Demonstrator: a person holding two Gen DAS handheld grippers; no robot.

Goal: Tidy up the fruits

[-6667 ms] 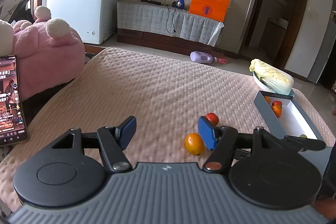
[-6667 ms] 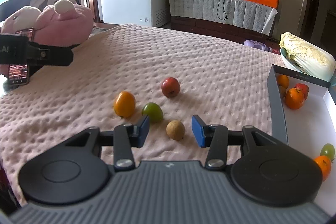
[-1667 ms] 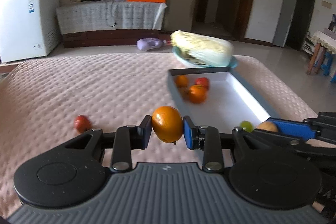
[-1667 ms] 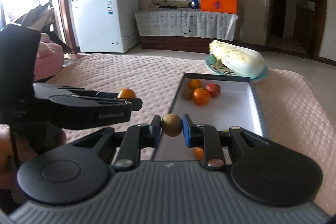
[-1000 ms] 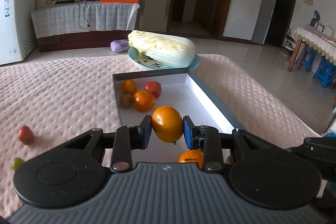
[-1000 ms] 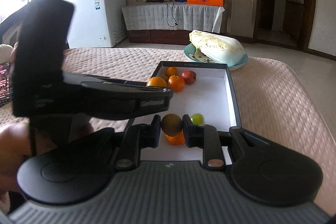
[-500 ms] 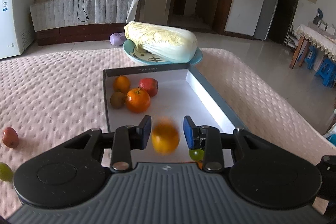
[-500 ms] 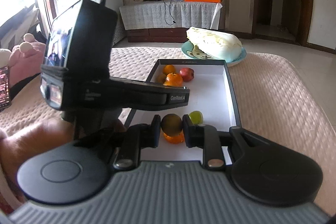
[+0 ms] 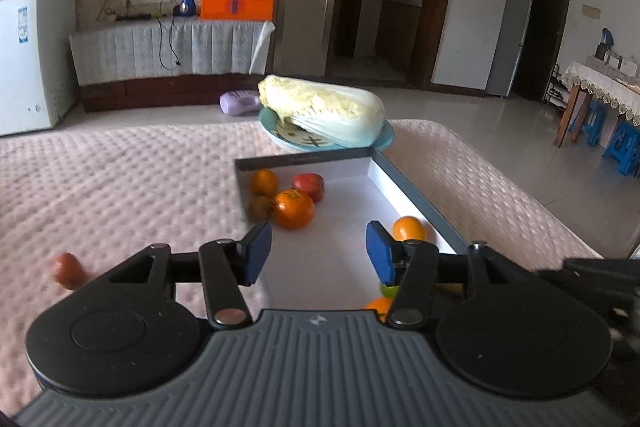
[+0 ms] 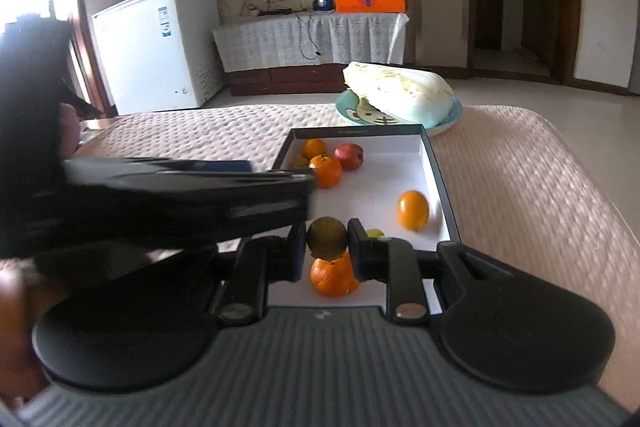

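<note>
Since a moment ago, the orange fruit (image 9: 408,229) has dropped out of the left gripper (image 9: 318,249), and it now lies inside the box (image 10: 434,163) near the right wall. That gripper's fingers are spread wide with nothing between them. Just past the box sits a cabbage (image 10: 398,91) on a plate. The right gripper (image 10: 327,247) hangs over the near end of the box, fingers squeezed on a brown fruit (image 10: 326,238), right above a tangerine (image 10: 334,277). Next, I think, those fingers should let go so it falls in. One red fruit (image 9: 68,269) waits outside the box, to its left.
</note>
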